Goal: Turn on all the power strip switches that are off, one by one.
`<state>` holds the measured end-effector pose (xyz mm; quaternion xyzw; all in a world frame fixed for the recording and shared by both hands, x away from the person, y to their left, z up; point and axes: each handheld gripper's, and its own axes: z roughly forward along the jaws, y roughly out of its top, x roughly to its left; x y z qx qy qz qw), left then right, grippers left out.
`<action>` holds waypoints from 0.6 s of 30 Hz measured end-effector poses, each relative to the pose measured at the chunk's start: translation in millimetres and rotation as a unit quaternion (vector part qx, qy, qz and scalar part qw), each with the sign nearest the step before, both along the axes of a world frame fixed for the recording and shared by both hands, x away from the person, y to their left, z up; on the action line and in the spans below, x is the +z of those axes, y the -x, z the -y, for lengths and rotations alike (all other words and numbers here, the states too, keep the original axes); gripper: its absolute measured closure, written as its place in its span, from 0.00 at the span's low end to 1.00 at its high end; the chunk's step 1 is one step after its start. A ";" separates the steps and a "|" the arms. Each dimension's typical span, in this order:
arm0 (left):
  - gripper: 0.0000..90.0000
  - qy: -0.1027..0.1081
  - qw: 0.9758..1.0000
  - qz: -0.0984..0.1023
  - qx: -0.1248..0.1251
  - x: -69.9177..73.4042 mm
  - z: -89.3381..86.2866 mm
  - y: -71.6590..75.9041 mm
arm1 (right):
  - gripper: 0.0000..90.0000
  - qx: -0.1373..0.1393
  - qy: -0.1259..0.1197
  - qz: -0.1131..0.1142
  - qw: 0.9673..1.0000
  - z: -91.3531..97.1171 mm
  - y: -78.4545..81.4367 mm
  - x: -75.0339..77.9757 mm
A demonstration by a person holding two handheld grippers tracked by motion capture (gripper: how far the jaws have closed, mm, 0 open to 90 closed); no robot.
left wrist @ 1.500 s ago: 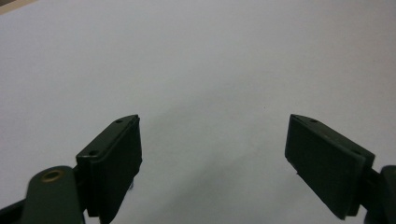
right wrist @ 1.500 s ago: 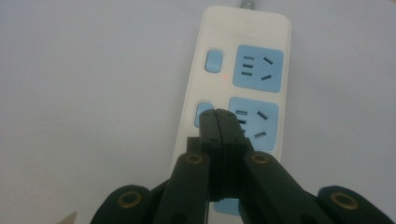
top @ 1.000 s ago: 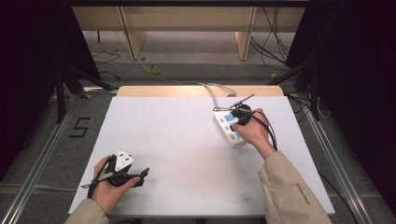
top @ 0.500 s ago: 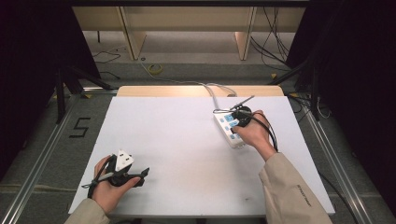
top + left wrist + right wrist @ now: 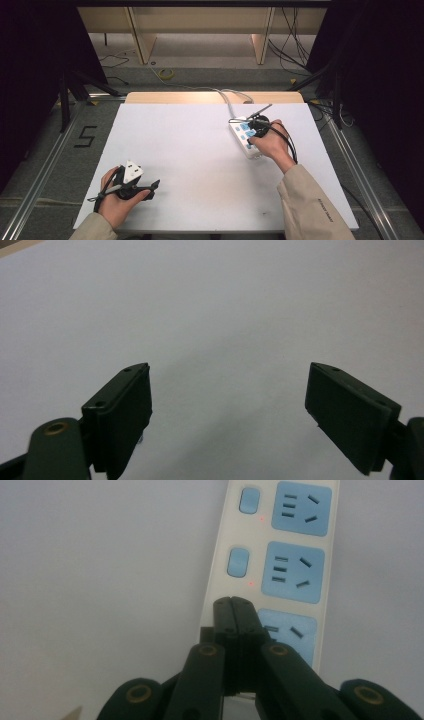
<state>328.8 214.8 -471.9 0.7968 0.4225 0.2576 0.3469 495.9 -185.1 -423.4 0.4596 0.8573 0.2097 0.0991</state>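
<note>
High view: right hand [image 5: 272, 145] over power strip [image 5: 243, 136]

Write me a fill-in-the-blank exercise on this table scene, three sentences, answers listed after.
1. The right gripper has its jaws ____ over the white power strip with blue sockets.
2. The left gripper has its jaws ____ above the white table.
3. The small switch buttons beside the sockets are coloured ____.

Missing words: shut; open; blue
</note>
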 end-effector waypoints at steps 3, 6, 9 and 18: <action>0.21 0.000 1.000 0.000 0.000 0.0 0.1 0.1 | 1.00 0.000 0.000 0.001 1.000 0.1 -0.2 0.4; 0.21 0.002 1.000 0.001 0.001 0.0 0.5 0.2 | 1.00 0.000 0.001 0.000 1.000 0.1 -0.4 -0.3; 0.21 0.001 1.000 0.000 0.000 0.0 0.2 0.2 | 1.00 0.000 0.001 0.000 1.000 0.0 -0.5 -1.3; 0.21 0.003 1.000 0.001 0.001 -0.1 0.4 0.2 | 1.00 0.000 0.005 -0.007 1.000 -2.0 -0.9 -4.4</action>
